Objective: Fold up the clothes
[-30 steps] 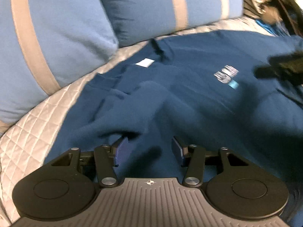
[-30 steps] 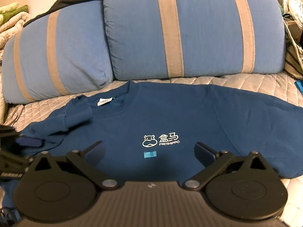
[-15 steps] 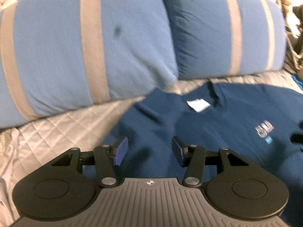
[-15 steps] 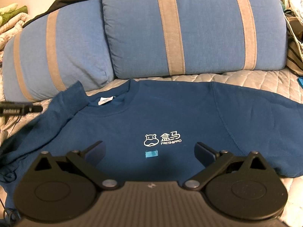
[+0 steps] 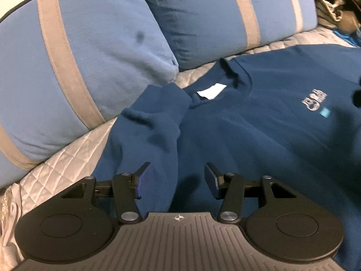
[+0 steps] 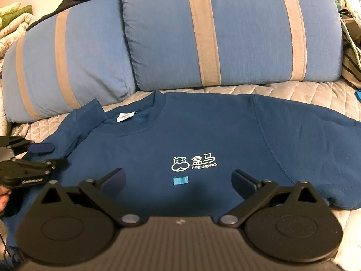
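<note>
Left wrist view gave me the left gripper [image 5: 176, 180] held low over the navy sweatshirt [image 5: 259, 146], its blue-padded tongs standing apart with nothing between them. I saw the garment's sleeve [image 5: 153, 122] bunched and folded inward just ahead of the left finger, its cuff near the collar. The white neck tag [image 5: 211, 90] lay inside the collar; its print was too small for me to read.

From the right wrist camera, the sweatshirt lay chest-up on the quilted grey bedcover [image 6: 304, 90], in front of two blue striped pillows [image 6: 225, 33]. My right gripper [image 6: 178, 180] hovered over the hem area, tongs spread wide and empty. Between them I read a white hippo logo [image 6: 194, 162] with Chinese characters and "FRESHIPPO", and under it a small teal patch [image 6: 180, 180].
</note>
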The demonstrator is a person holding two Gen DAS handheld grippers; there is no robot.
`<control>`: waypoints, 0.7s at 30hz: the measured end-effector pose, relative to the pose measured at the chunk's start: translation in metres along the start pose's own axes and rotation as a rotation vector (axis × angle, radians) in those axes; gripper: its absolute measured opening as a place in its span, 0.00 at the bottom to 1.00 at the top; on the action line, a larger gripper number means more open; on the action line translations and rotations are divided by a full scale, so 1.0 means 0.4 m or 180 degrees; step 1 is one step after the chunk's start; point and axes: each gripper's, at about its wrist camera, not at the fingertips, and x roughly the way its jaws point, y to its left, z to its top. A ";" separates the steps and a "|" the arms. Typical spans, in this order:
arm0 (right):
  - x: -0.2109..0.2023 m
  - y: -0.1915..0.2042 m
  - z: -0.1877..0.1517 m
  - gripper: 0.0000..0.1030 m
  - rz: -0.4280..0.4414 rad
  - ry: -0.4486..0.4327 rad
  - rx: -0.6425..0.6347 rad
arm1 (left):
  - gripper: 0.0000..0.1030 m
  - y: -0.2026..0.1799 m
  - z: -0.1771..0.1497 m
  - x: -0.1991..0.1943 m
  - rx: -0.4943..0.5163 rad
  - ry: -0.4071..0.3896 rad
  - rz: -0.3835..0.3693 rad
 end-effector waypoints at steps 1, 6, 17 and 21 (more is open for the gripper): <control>0.001 0.001 0.000 1.00 0.0003 0.0006 -0.0003 | 0.49 0.001 0.006 0.008 -0.0021 -0.0013 0.0015; 0.007 0.002 0.000 1.00 0.0007 0.0028 -0.0004 | 0.43 -0.003 0.032 0.051 -0.0069 -0.0014 0.0148; 0.024 0.019 -0.005 1.00 0.0018 0.0082 -0.0105 | 0.07 0.020 0.074 0.006 -0.0173 -0.0223 0.0432; 0.033 0.021 -0.009 1.00 0.0005 0.0112 -0.0122 | 0.07 0.049 0.095 -0.099 -0.0110 -0.0465 0.0460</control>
